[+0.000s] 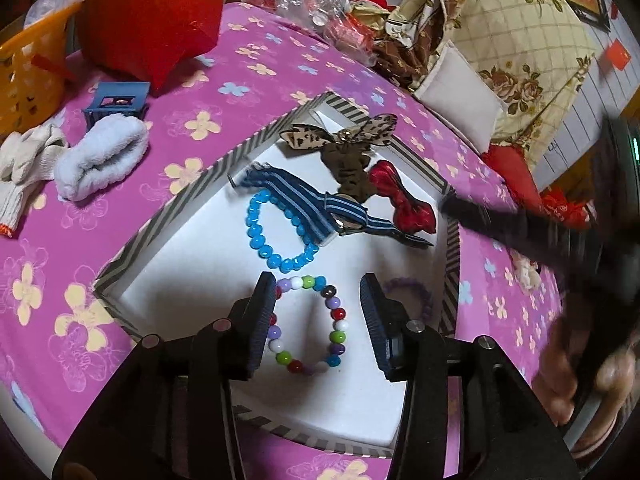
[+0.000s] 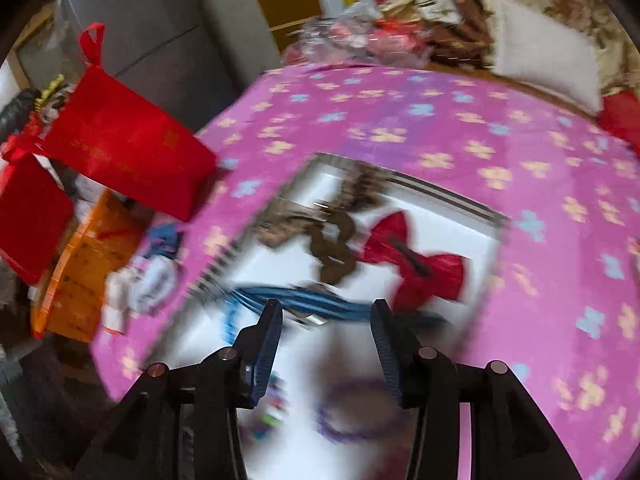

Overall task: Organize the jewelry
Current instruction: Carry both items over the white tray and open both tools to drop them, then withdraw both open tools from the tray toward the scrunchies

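A white box with a striped rim lies on the pink floral cloth. Inside are a blue bead bracelet, a blue striped strap, a brown leopard bow, a red bow and a purple bracelet. My left gripper is open above a multicolour bead bracelet, which lies flat on the box floor, untouched by the pads. The right wrist view is blurred. There my right gripper stands open over the purple bracelet, near the red bow.
A red bag, an orange basket, a rolled white towel, work gloves and a small blue stool sit left of the box. Floral pillows and clutter line the far side. A hand shows at the right.
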Demonstrator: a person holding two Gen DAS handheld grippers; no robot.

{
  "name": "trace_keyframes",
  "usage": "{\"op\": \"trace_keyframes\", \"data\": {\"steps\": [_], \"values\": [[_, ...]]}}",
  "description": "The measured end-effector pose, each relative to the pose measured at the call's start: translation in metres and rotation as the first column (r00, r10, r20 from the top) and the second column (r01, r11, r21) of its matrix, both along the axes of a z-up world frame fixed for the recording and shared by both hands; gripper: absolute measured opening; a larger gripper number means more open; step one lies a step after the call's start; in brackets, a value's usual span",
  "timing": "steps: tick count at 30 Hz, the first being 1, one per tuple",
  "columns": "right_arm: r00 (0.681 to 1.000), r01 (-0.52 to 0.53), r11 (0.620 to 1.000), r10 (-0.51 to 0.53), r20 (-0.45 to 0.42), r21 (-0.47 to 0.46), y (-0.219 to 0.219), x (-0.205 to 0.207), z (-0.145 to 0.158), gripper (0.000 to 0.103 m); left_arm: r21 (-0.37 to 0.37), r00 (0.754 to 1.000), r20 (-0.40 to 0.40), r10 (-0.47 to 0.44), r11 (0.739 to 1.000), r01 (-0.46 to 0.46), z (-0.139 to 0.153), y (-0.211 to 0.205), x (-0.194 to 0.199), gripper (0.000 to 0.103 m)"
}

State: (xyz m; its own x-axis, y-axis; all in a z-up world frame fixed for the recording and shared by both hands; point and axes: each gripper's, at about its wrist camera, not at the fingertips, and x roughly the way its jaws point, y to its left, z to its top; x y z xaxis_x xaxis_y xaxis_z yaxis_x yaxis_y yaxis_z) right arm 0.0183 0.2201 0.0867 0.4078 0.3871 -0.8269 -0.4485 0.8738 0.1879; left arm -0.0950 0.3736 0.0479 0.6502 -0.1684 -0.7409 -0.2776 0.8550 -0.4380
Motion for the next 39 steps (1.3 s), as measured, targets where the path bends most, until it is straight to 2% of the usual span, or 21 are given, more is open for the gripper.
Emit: {"op": "trace_keyframes", "data": {"steps": [4, 8, 11, 16, 22, 28, 30, 33, 39], "values": [[0.998, 0.050, 0.998, -0.051, -0.044, -0.028, -0.036, -0.020, -0.020, 0.044, 0.024, 1.000, 0.006, 0.022, 0.999, -0.022, 0.002, 0.000, -0.003, 0.043], [0.994, 0.049, 0.999, -0.050, -0.096, -0.014, -0.055, -0.048, -0.040, 0.044, 0.103, 0.999, 0.014, 0.051, 0.993, -0.052, 0.007, -0.005, -0.005, 0.043], [0.997, 0.018, 0.999, -0.020, -0.073, -0.028, -0.048, -0.064, -0.044, 0.044, 0.174, 0.997, 0.025, 0.068, 0.982, -0.071, 0.009, -0.010, -0.006, 0.043], [0.999, -0.037, 0.989, 0.035, -0.019, -0.144, -0.029, -0.076, -0.047, 0.044, 0.237, 0.997, 0.026, 0.074, 0.968, -0.078, 0.009, -0.015, -0.005, 0.043], [0.999, -0.017, 0.971, 0.024, 0.026, -0.237, -0.038, -0.071, -0.046, 0.044, 0.206, 0.996, 0.012, 0.086, 0.975, -0.086, 0.006, -0.009, -0.005, 0.043], [0.998, 0.027, 0.965, -0.012, 0.059, -0.261, -0.055, -0.064, -0.045, 0.044, 0.193, 0.995, 0.015, 0.097, 0.976, -0.098, 0.007, -0.007, -0.007, 0.043], [0.997, 0.037, 0.969, -0.021, 0.068, -0.245, -0.063, -0.064, -0.041, 0.044, 0.186, 0.994, 0.018, 0.104, 0.977, -0.106, 0.008, -0.005, -0.007, 0.043], [0.996, 0.059, 0.984, -0.048, 0.071, -0.170, -0.087, -0.067, -0.028, 0.044, 0.177, 0.992, 0.015, 0.127, 0.976, -0.127, 0.008, -0.002, -0.008, 0.043], [0.981, 0.147, 0.977, -0.124, 0.146, -0.157, -0.140, -0.072, -0.011, 0.044, 0.140, 0.991, -0.012, 0.133, 0.982, -0.130, 0.004, 0.001, -0.007, 0.043]]}}
